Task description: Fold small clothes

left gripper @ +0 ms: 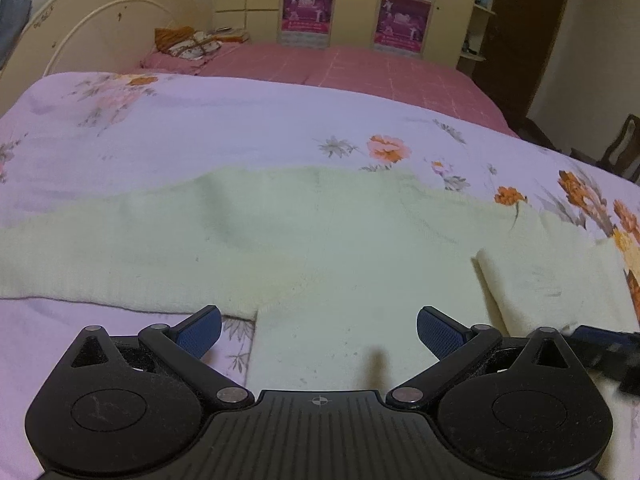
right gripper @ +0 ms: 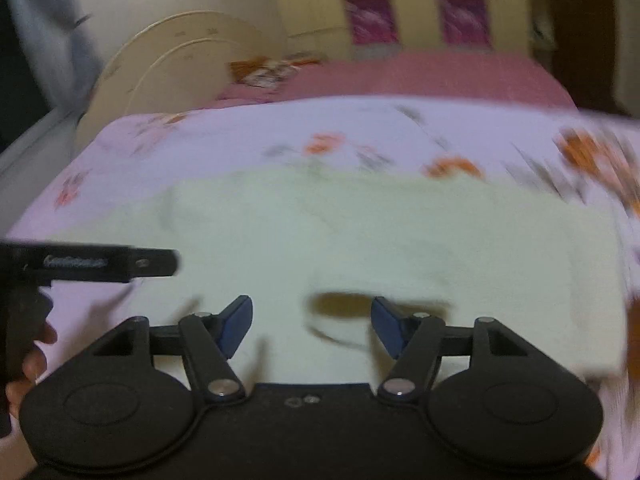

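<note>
Left gripper (left gripper: pixel 319 332): jaws spread wide, nothing between the blue pads (left gripper: pixel 438 330), which hang over the near hem of the pale yellow-green garment (left gripper: pixel 280 232). Right gripper (right gripper: pixel 311 326): jaws parted, empty, over the same garment; view blurred. A hand (right gripper: pixel 34 354) on a black handle shows at the left of the right fingers. The garment lies spread flat ahead of both pairs of fingers on the lilac floral sheet (left gripper: pixel 160 132); one sleeve is folded inward right of the left fingers. Beyond: pink checked bedspread (left gripper: pixel 360 68), cream headboard (left gripper: pixel 100 28), cupboard (left gripper: pixel 356 0) with pink posters.
</note>
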`<state>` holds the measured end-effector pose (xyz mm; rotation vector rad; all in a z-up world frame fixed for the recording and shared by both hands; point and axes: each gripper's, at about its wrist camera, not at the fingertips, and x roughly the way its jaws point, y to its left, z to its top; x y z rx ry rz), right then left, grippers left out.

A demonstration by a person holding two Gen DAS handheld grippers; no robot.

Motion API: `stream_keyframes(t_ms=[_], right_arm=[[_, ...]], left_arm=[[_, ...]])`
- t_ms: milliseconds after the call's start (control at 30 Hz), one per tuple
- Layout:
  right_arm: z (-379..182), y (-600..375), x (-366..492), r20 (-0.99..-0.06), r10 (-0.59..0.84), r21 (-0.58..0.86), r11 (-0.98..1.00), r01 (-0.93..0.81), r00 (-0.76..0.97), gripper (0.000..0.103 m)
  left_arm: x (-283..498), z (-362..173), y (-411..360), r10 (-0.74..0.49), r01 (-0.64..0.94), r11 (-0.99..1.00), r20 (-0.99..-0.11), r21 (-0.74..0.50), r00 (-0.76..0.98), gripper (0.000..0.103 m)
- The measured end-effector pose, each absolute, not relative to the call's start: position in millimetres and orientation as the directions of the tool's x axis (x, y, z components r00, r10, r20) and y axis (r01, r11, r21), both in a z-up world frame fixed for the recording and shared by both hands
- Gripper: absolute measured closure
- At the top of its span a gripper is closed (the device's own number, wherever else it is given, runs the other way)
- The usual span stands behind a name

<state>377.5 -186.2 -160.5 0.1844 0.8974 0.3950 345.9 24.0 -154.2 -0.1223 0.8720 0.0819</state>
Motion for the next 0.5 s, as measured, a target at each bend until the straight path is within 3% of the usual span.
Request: stream_keyframes(t_ms=[100, 267, 400, 467, 500], right_arm=[[-156.0, -213.5, 371.3, -0.707, 0.387, 0.384, 0.913, -0.138, 0.593, 0.042], [-146.2, -233.7, 356.1, -0.713, 0.186, 0.21, 0.977, -0.046, 0.676, 0.042], [-145.1, -255.2, 341.9, -0.704, 0.099, 0.159, 0.987, 0.02, 0.703, 0.042], [-151.9, -271.8, 336.3, -0.716, 0.077, 0.162, 0.985, 0.057, 0.694, 0.042], [-154.8, -276.7, 334.3, -0.722, 0.069, 0.163, 0.984, 0.073, 0.689, 0.042]], left_arm=[[345.5, -154.4, 5.7, -0.035, -0.042, 0.996, -0.761, -0.082, 0.648, 0.0], [343.8, -162.4, -58.9, -0.093, 0.145, 0.989, -0.739, 0.006, 0.667, 0.0], [352.0, -172.0, -90.6, -0.104, 0.178, 0.984, -0.728, 0.024, 0.677, 0.001], [357.0, -172.7, -95.8, -0.112, 0.173, 0.985, -0.718, 0.012, 0.687, 0.007], [359.7, -174.0, -96.2, -0.123, 0.174, 0.985, -0.715, -0.002, 0.688, 0.017]])
